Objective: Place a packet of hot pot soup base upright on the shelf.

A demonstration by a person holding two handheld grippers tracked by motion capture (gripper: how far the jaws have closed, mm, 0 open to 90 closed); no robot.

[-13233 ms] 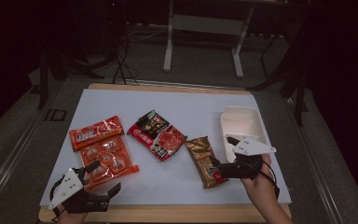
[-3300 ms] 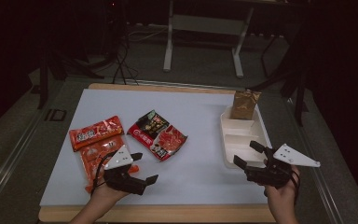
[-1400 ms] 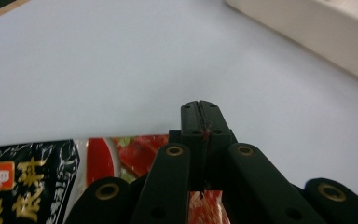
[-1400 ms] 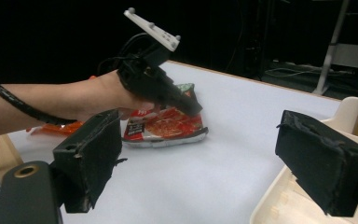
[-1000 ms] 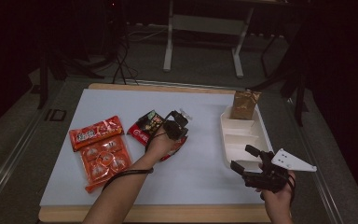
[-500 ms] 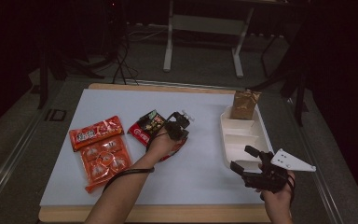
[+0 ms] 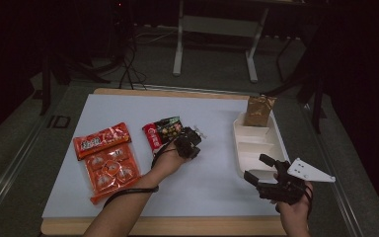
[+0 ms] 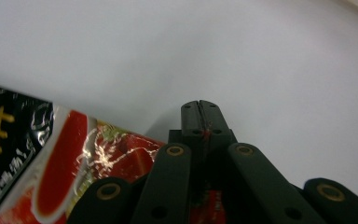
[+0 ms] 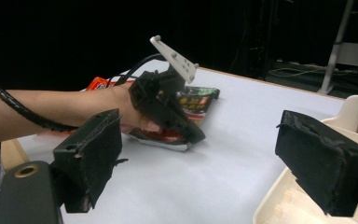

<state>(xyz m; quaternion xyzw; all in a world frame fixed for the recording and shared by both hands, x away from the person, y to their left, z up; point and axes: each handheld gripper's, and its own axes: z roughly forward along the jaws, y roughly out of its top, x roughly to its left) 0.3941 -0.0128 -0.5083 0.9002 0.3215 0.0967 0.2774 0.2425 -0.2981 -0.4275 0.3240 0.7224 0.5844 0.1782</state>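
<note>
Gripping the lower right edge of the black-and-red glossy snack packet (image 7: 162, 133), the left gripper (image 7: 193, 143) sits just left of centre in the high view, its jaws pressed together with a sliver of red wrapper caught between the tips. In the left gripper view the two black jaws meet in a thin seam at mid-frame, and the packet (image 8: 60, 172) spreads across the lower left, lying on the pale white table mat (image 8: 261, 56). From the right gripper view the same left gripper (image 9: 193, 135) appears at centre with its tips down on the near edge of the packet (image 9: 193, 105), and the forearm runs off to the left.

At the lower right of the high view, the right gripper (image 7: 259, 168) hovers beside the near end of the cream plastic compartment tray (image 7: 242, 148), its jaws spread wide with nothing between them. A brown crinkled foil pouch (image 7: 259, 110) stands in the tray's far compartment at the upper right. Left of centre lie an orange snack bar wrapper (image 7: 101, 140) and, just below it, an orange clear-fronted multipack (image 7: 111, 170), both well apart from either gripper.
</note>
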